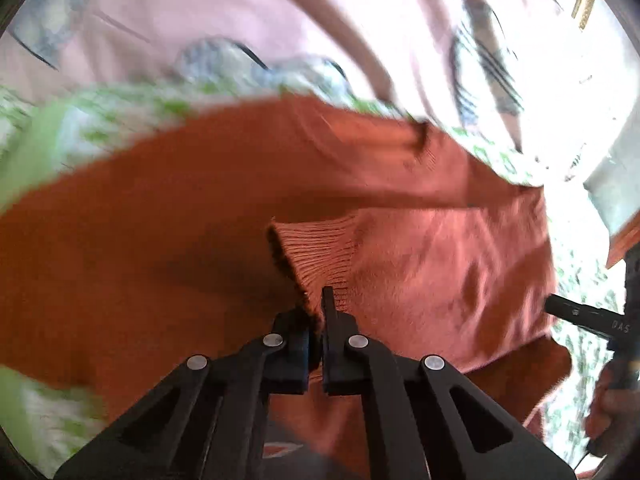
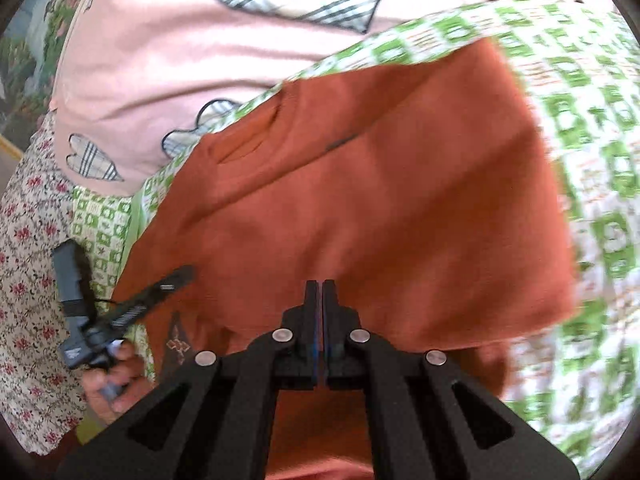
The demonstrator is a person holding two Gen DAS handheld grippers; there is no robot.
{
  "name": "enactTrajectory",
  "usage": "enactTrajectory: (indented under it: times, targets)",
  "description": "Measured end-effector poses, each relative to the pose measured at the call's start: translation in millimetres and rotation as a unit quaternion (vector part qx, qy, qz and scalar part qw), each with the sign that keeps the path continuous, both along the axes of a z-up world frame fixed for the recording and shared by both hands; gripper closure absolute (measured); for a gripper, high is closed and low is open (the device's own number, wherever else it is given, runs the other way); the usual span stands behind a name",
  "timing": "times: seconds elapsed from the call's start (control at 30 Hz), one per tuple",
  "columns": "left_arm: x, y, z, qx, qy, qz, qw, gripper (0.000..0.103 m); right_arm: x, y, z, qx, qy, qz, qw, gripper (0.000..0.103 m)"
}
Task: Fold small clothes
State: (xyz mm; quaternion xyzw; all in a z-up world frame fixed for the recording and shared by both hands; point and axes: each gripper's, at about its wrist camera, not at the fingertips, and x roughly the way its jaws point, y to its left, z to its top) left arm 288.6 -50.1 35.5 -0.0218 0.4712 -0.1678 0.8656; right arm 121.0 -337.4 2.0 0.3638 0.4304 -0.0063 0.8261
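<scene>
Spreading across a green-and-white patterned bedsheet (image 2: 592, 128), the orange sweater (image 2: 360, 184) fills the ground ahead of both claws, with a pink heart-print garment (image 2: 168, 52) beyond it. Only the left wrist view shows the sweater's ribbed cuff (image 1: 316, 248), pinched between the closed fingers of the left claw (image 1: 318, 304). The right wrist view shows the right claw (image 2: 322, 286) shut tight over the sweater; whether it grips cloth I cannot tell.
</scene>
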Motion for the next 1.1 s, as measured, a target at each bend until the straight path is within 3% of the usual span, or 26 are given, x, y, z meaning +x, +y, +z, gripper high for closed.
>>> enactTrajectory:
  times: [0.07,0.13,0.2,0.23,0.27,0.43,0.67,0.7,0.73,0.77,0.93,1.1]
  targets:
    - [6,31,9,0.010,-0.008,0.034,0.9993,0.102,-6,-15,4,-0.012,0.006,-0.016,1.000,0.101]
    - [14,55,6,0.029,-0.001,0.060,0.9978,0.102,-13,-30,5,-0.021,0.010,-0.031,0.999,0.093]
    - [20,71,0,0.032,0.014,0.077,0.9964,0.102,-17,-45,3,-0.028,0.017,-0.050,0.998,0.045]
    - [21,75,0,0.033,0.015,0.081,0.9961,0.102,-17,-51,2,-0.029,0.016,-0.058,0.998,0.037]
    - [20,75,0,0.036,0.013,0.083,0.9958,0.102,-16,-53,1,-0.031,0.016,-0.059,0.998,0.037]
    - [18,82,-4,0.038,0.019,0.104,0.9936,0.101,8,-57,-2,-0.035,0.015,-0.035,0.999,0.037]
    - [15,72,-11,0.050,0.029,0.093,0.9940,0.101,50,-60,-25,-0.050,0.036,-0.007,0.998,0.037]
    - [15,72,-13,0.052,0.033,0.094,0.9937,0.101,56,-60,-30,-0.051,0.042,-0.001,0.998,0.041]
    - [16,71,-13,0.051,0.035,0.093,0.9937,0.101,62,-59,-35,-0.048,0.046,0.013,0.998,0.055]
    - [15,69,-13,0.050,0.037,0.091,0.9940,0.101,64,-58,-36,-0.044,0.046,0.024,0.998,0.095]
    - [12,42,-6,0.051,0.026,0.048,0.9972,0.101,45,-79,-7,-0.080,0.023,0.009,0.996,0.094]
    - [26,39,-31,0.068,0.042,0.062,0.9948,0.101,55,-87,-27,-0.090,0.050,0.010,0.995,0.094]
